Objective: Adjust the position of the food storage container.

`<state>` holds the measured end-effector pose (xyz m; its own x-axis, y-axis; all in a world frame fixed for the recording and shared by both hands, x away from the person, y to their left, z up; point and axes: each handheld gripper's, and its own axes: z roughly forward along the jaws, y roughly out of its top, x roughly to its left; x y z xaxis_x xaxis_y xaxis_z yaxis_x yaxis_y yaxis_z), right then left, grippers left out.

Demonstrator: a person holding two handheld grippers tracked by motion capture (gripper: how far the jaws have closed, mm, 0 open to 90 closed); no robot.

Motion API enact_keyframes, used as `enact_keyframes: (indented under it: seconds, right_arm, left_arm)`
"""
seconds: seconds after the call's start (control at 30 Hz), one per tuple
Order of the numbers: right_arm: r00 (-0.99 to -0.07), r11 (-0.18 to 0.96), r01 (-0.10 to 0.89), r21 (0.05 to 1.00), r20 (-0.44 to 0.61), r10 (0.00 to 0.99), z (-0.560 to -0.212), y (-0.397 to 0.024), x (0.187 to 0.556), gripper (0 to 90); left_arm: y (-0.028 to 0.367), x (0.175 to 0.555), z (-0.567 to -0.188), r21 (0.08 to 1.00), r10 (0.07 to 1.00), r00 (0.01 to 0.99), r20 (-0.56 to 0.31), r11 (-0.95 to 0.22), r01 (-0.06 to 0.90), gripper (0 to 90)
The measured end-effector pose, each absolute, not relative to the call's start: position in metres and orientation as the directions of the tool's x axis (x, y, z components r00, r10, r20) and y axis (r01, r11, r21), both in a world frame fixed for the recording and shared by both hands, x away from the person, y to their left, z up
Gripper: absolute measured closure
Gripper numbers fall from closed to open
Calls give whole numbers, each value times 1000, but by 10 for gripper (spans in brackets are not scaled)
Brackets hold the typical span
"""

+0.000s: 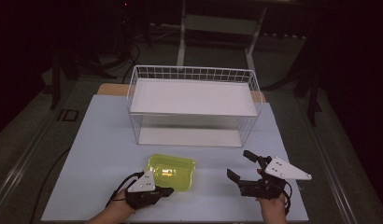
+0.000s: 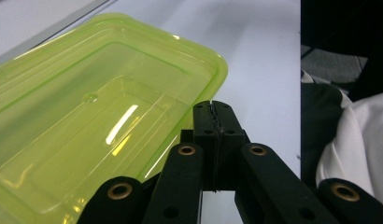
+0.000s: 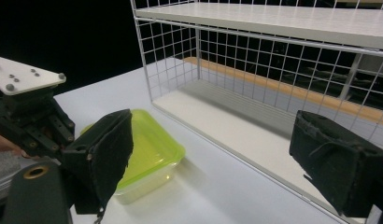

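Translucent yellow-green container (image 1: pixel 171 172): lies open side up on the tabletop (image 1: pixel 96 154), in front of the white wire rack (image 1: pixel 194 105) and well apart from it; it appears empty.
Left tongs (image 1: pixel 167 191): clenched, pads pressed flat together with nothing between them; in the left gripper view they (image 2: pixel 213 114) sit at the near rim of the container, beside it rather than around it.
Step in hand (judged): the left tongs look to be lining up on the container's near edge, for a grasp or a push.
Technique, left side: for a grasp, the operator should release the tongs before closing in, then set one pad inside the wall and one outside, low on the rim. Thin plastic will likely flex, so a moderate squeeze is advised.
Technique, alternative: for a push with clenched tongs, contact should be central on the wall, otherwise the container may spin on the smooth tabletop.
Right tongs (image 1: pixel 238 165): released, pads wide apart, empty, hovering to the right of the container; in the right gripper view they (image 3: pixel 227 168) face the rack's lower shelf (image 3: pixel 236 130).
Technique, right side: they are well placed to steady the far end.
Risk: the rack's front wire could catch the rim if the container is carried in too low.
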<state>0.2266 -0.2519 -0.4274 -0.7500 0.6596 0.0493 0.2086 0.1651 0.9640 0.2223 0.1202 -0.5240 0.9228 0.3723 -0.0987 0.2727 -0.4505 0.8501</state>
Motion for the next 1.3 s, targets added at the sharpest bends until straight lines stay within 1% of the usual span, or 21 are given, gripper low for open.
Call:
enact_keyframes:
  seconds: [0.2, 0.37, 0.4, 0.5, 0.53, 0.57, 0.6, 0.63, 0.67, 0.7, 0.73, 0.77, 0.8, 0.83, 0.87, 1.07, 1.3]
  right_arm:
    - [-753, 168, 208, 964, 48, 657, -428, -251, 227, 135]
    - [-753, 169, 206, 964, 46, 657, -427, -251, 226, 136]
    - [-753, 166, 207, 964, 49, 656, -427, -252, 226, 136]
    - [-752, 168, 210, 963, 49, 657, -428, -252, 226, 136]
    - [-753, 167, 214, 962, 54, 656, -428, -251, 227, 136]
    - [-753, 167, 214, 962, 54, 656, -428, -251, 227, 136]
    - [-755, 170, 214, 962, 52, 654, -428, -251, 227, 136]
    - [-755, 170, 214, 962, 52, 654, -428, -251, 227, 136]
    - [-756, 168, 214, 962, 54, 652, -428, -250, 227, 135]
    - [-756, 168, 214, 962, 54, 652, -428, -250, 227, 135]
    - [-756, 168, 216, 962, 56, 653, -428, -250, 227, 136]
    - [-756, 167, 215, 962, 56, 652, -428, -250, 228, 135]
    - [-758, 169, 218, 961, 58, 650, -428, -250, 228, 136]
    - [-762, 175, 213, 961, 51, 645, -428, -250, 229, 138]
    - [-761, 180, 211, 961, 47, 647, -429, -250, 229, 138]
    - [-759, 179, 212, 961, 46, 650, -429, -251, 229, 138]
    - [-761, 183, 220, 958, 51, 647, -430, -251, 230, 142]
  left_arm:
    - [114, 230, -525, 864, 383, 916, -118, -416, 284, 899]
    - [116, 230, -520, 873, 391, 912, -125, -393, 288, 898]
    - [124, 229, -514, 885, 409, 907, -106, -377, 273, 897]
    - [136, 229, -506, 900, 431, 898, -93, -350, 261, 897]
    - [150, 231, -501, 910, 455, 890, -39, -351, 220, 898]
    - [150, 231, -501, 910, 455, 890, -39, -351, 220, 898]
    - [166, 234, -498, 913, 491, 871, -8, -352, 207, 898]
    - [166, 234, -498, 913, 491, 871, -8, -352, 207, 898]
    - [183, 238, -497, 915, 517, 856, 1, -347, 208, 898]
    - [183, 238, -497, 915, 517, 856, 1, -347, 208, 899]
    - [198, 243, -501, 911, 540, 842, 1, -349, 222, 898]
    - [198, 243, -501, 911, 540, 842, 1, -349, 222, 898]
    - [208, 248, -507, 905, 570, 822, -7, -346, 247, 898]
    - [212, 251, -512, 908, 570, 821, -11, -337, 247, 898]
    - [214, 252, -516, 908, 580, 815, 9, -346, 237, 898]
    - [209, 263, -536, 891, 586, 810, -2, -368, 268, 898]
    - [203, 268, -537, 891, 586, 810, -29, -352, 286, 899]
